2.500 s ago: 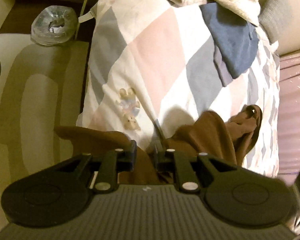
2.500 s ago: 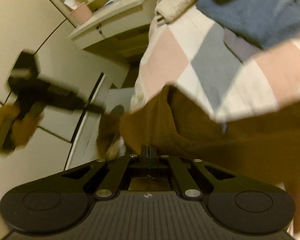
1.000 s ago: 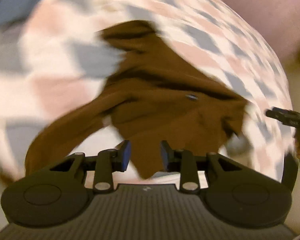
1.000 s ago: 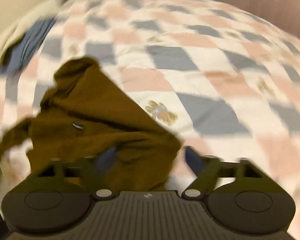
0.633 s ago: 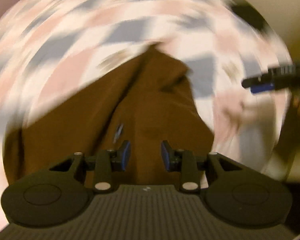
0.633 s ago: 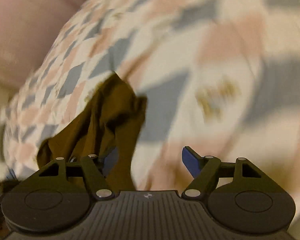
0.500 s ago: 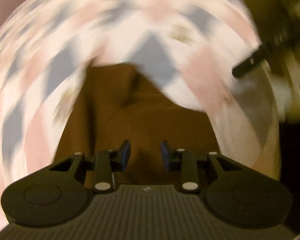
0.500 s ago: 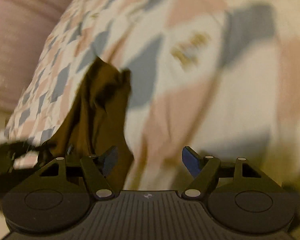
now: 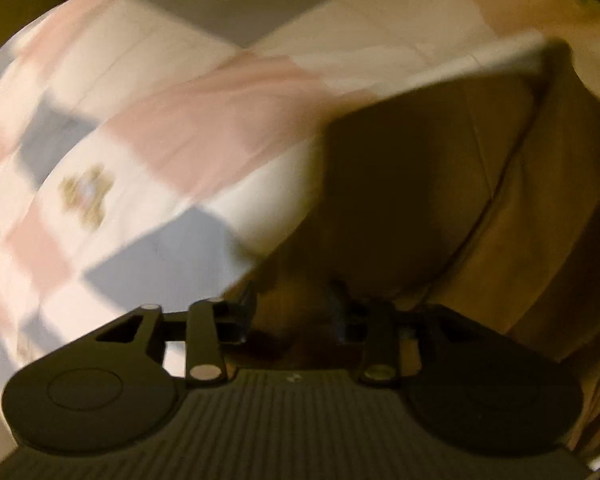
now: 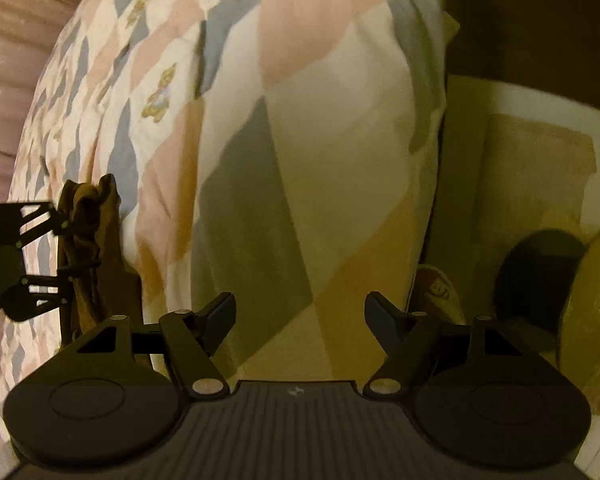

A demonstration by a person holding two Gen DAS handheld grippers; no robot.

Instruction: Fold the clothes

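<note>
One brown garment lies bunched on the patchwork quilt, not yet folded flat; nearly all the folding is left. Left gripper is opening, cloth between its jaws. Right gripper stands wide apart over bare quilt, empty

brown garment blurred, edge-cropped

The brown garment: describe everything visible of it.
The brown garment is soft, matte, rust-brown cloth, bunched into folds on the diamond-patterned quilt near its edge. The left gripper is over it with jaws opening and cloth between them; no grip shows. The left wrist view shows a seam across a smooth panel.
</note>
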